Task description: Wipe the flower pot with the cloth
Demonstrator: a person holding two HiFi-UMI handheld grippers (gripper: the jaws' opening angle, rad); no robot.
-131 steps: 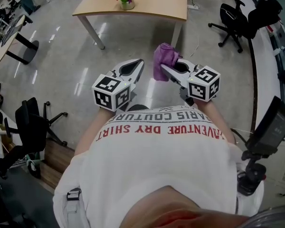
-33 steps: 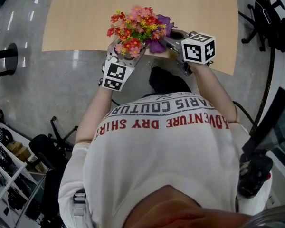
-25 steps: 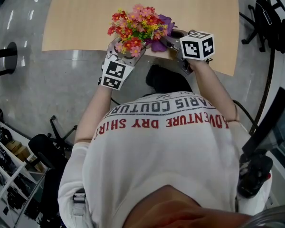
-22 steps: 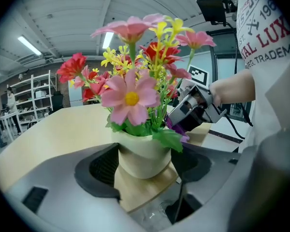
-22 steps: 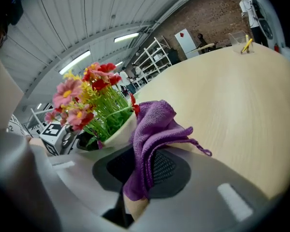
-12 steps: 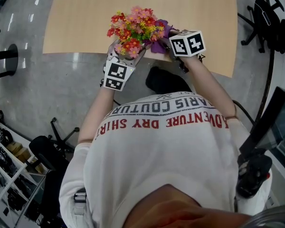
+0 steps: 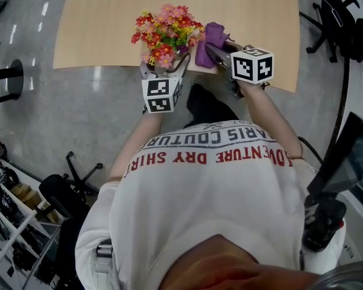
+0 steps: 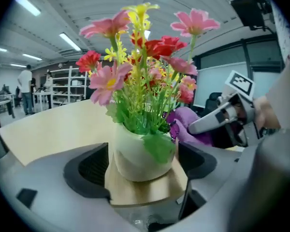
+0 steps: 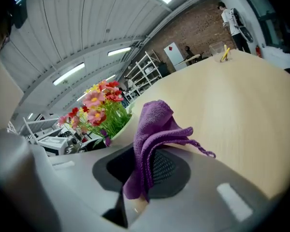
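Observation:
A cream flower pot (image 8: 141,153) filled with pink, red and yellow flowers (image 7: 165,29) stands on the light wooden table (image 7: 97,23), close to its near edge. My left gripper (image 8: 142,162) has the pot between its jaws, which have just been opening. A strip of table shows on each side, so the pads are off the pot. In the head view the left gripper (image 7: 164,70) sits under the blooms. My right gripper (image 9: 144,172) is shut on a purple cloth (image 9: 154,127). It holds the cloth (image 7: 210,40) just right of the flowers.
The table's near edge (image 7: 109,65) runs just in front of the pot, with grey floor below. Black office chairs (image 7: 345,17) stand at the right. A clear cup (image 9: 220,50) sits at the table's far end. Shelves and people are far behind.
The left gripper has rolled, so its marker cube now faces up squarely. The right gripper has drawn back to the right, and the cloth now shows beside the flowers.

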